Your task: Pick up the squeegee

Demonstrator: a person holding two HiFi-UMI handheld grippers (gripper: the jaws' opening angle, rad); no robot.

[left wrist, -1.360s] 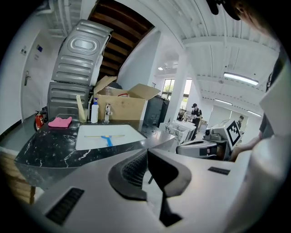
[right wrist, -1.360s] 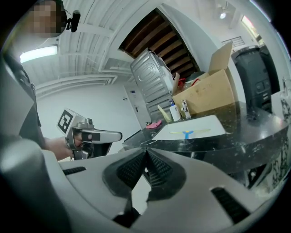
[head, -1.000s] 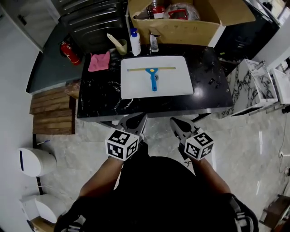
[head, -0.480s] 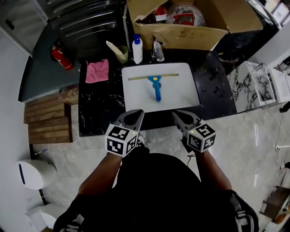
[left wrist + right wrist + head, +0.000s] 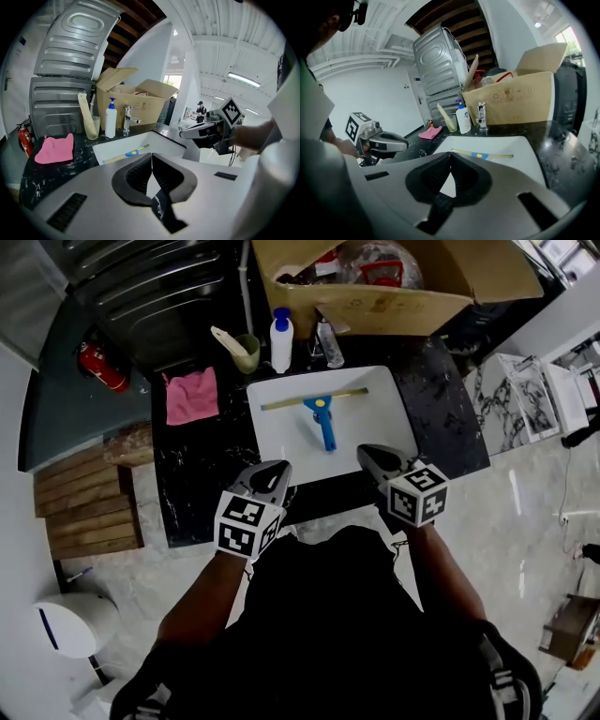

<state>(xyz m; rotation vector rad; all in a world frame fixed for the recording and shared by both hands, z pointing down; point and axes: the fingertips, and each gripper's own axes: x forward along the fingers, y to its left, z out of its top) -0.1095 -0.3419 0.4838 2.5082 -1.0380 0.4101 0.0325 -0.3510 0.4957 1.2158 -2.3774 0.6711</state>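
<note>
A squeegee (image 5: pixel 322 414) with a blue handle and a long yellowish blade lies in the white sink (image 5: pixel 384 395) set in a black marble counter. It also shows as a thin strip in the left gripper view (image 5: pixel 126 154) and the right gripper view (image 5: pixel 483 154). My left gripper (image 5: pixel 277 468) hovers at the sink's near left corner, jaws shut and empty. My right gripper (image 5: pixel 366 453) is over the sink's near right corner, also shut with nothing held. Both stay short of the squeegee.
Behind the sink stand a faucet (image 5: pixel 323 341), a white bottle with a blue cap (image 5: pixel 280 340) and a cup with a brush (image 5: pixel 243 351). A pink cloth (image 5: pixel 190 395) lies left of the sink. A large cardboard box (image 5: pixel 384 287) sits at the back. A red fire extinguisher (image 5: pixel 98 366) stands far left.
Both grippers have moved forward from in front of the counter edge to over the sink's near corners. The squeegee has not moved.
</note>
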